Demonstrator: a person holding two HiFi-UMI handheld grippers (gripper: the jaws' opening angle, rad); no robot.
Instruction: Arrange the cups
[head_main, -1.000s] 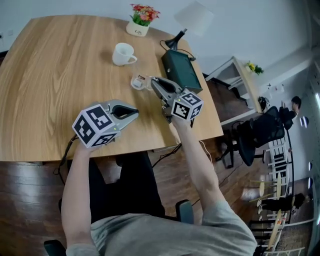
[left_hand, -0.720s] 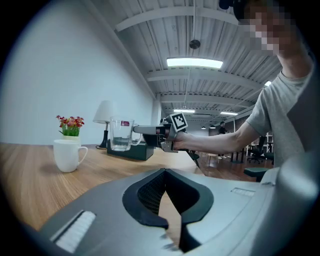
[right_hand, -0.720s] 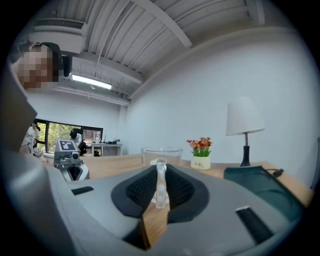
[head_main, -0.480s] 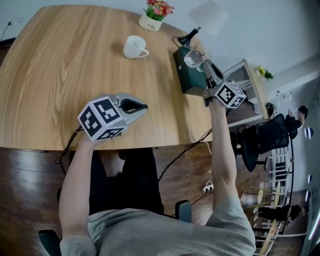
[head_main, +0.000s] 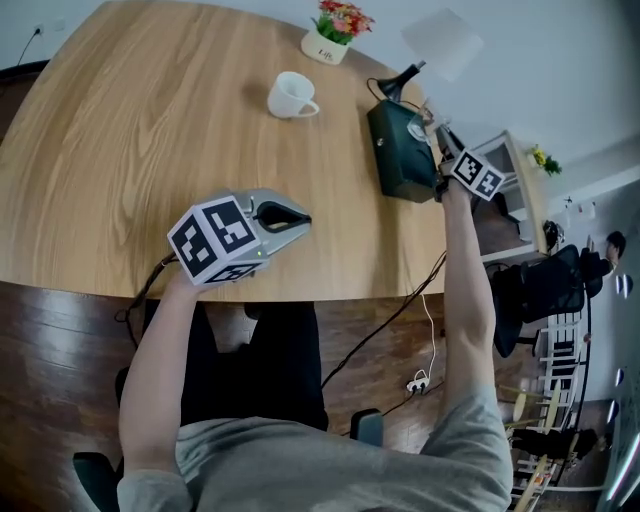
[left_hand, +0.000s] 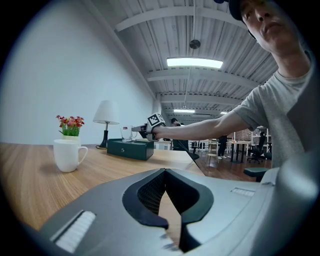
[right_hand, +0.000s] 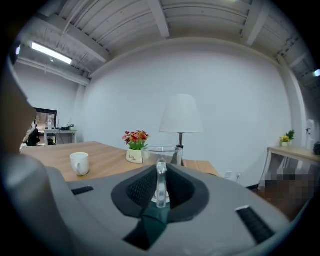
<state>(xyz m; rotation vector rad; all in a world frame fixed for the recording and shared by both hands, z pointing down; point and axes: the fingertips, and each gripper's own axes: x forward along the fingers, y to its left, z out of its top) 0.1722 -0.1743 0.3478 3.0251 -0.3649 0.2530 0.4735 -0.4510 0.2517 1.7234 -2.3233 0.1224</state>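
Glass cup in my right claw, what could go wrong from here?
1. The right claw pinches the glass cup only by its thin handle, so the cup might swivel or slip out.
2. The cup hangs above the green box, close to the lamp and the table edge. A careless swing could knock the lamp. A drop could crack the glass on the box or send it to the floor.

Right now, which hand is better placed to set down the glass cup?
Right. The right gripper holds the glass cup by its handle above the green box; the left gripper is shut and empty, far from it.
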